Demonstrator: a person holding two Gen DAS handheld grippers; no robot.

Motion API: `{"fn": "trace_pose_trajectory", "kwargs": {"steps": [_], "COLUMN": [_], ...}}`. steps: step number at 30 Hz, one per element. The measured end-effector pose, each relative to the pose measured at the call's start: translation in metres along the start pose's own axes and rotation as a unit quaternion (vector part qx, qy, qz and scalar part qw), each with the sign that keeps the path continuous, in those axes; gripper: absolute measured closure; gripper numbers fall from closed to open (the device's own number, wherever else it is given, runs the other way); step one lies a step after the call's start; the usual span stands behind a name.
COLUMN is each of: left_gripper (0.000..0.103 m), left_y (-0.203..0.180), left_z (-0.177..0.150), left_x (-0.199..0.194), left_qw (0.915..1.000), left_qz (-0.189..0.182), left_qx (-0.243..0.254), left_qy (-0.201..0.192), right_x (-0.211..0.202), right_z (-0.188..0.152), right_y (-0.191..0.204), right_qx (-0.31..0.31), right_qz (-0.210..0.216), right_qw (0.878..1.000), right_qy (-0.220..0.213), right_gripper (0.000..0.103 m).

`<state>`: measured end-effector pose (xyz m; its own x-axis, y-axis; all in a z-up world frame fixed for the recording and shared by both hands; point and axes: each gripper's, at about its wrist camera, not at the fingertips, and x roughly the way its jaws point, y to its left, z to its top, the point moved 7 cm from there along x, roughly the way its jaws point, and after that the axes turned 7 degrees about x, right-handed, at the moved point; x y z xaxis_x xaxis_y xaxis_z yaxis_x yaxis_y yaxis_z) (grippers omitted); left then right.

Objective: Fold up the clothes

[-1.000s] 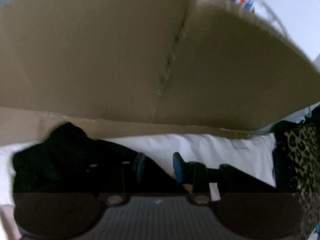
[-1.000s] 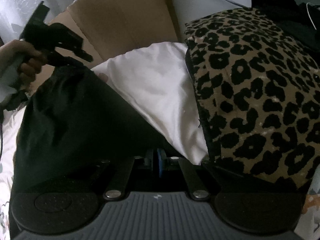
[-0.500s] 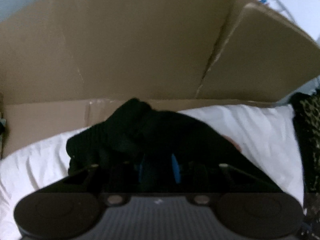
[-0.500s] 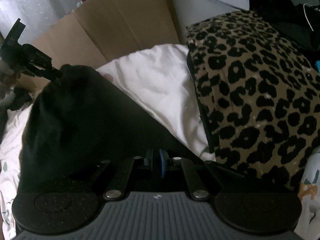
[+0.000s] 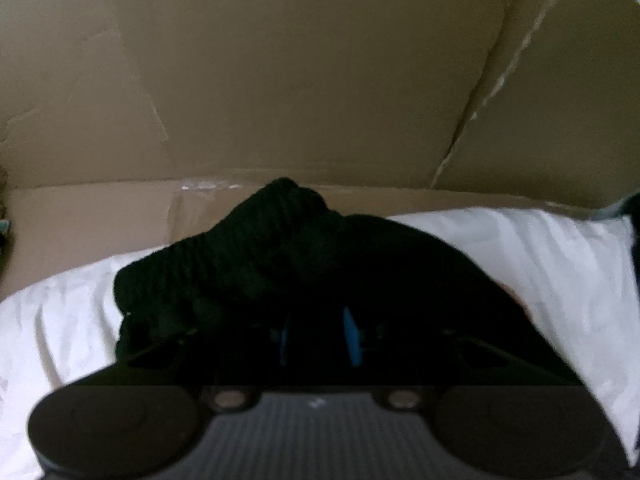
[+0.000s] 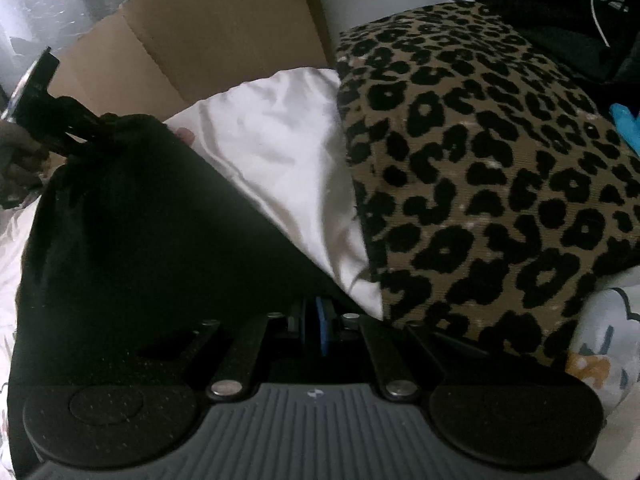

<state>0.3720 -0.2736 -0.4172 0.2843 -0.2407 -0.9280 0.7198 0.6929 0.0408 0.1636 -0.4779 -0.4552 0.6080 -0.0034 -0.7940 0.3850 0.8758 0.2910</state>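
Note:
A black garment hangs stretched between both grippers over a white pillow. In the right wrist view my right gripper is shut on the garment's near edge, its blue pads almost together. My left gripper, held by a hand, pinches a bunched corner at the far left. In the left wrist view the left gripper has dark cloth between its blue pads, and the black garment bulges just beyond them, above the white pillow.
A brown cardboard sheet stands behind the pillow; the same cardboard shows at the top of the right wrist view. A leopard-print cushion lies against the pillow's right side. Patterned bedding lies at the lower right.
My left gripper has sunk with the garment corner toward the pillow, and the bunched cloth now fills the space ahead of its pads. The right gripper has stayed put.

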Motion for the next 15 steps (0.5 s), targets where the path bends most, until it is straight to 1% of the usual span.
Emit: {"fn": "trace_pose_trajectory", "kwargs": {"steps": [2,4,5,6,7,9,11,14,15], "left_gripper": [0.074,0.075,0.09,0.101,0.101,0.102,0.102,0.102,0.101], "left_y": [-0.003,-0.005,-0.006,-0.009,-0.011,-0.015,-0.016,-0.009,-0.009], "left_z": [0.004,0.009,0.012,0.015,0.017,0.02,0.021,0.026,0.027], "left_x": [-0.011,-0.026,-0.031,-0.033,-0.034,-0.03,-0.019,0.003,0.007], "left_qw": [1.0,0.9996,0.9992,0.9988,0.9982,0.9984,0.9986,0.9995,0.9996], "left_qz": [-0.005,-0.015,-0.025,-0.036,-0.046,-0.035,-0.02,-0.013,-0.01], "left_qx": [0.005,0.013,0.014,0.019,0.024,0.035,0.044,0.022,0.021], "left_qy": [-0.005,-0.02,-0.027,-0.029,-0.03,-0.028,-0.022,-0.018,-0.018], "right_x": [-0.002,-0.004,-0.005,-0.006,-0.008,-0.011,-0.012,-0.006,-0.006], "right_z": [-0.001,-0.001,-0.001,-0.001,-0.001,0.0,-0.001,-0.006,-0.007], "right_y": [-0.002,-0.001,0.0,0.001,0.004,0.009,0.013,0.01,0.007], "right_qx": [0.003,0.002,0.001,0.0,-0.001,-0.005,-0.009,-0.012,-0.012], "right_qz": [-0.007,-0.013,-0.017,-0.019,-0.016,-0.006,0.002,-0.002,-0.005], "right_qw": [1.0,1.0,1.0,1.0,1.0,1.0,1.0,1.0,1.0], "right_qy": [-0.002,-0.003,-0.003,-0.005,-0.009,-0.016,-0.015,0.0,0.002], "right_gripper": [0.093,0.093,0.093,0.093,0.091,0.092,0.092,0.092,0.093]}}
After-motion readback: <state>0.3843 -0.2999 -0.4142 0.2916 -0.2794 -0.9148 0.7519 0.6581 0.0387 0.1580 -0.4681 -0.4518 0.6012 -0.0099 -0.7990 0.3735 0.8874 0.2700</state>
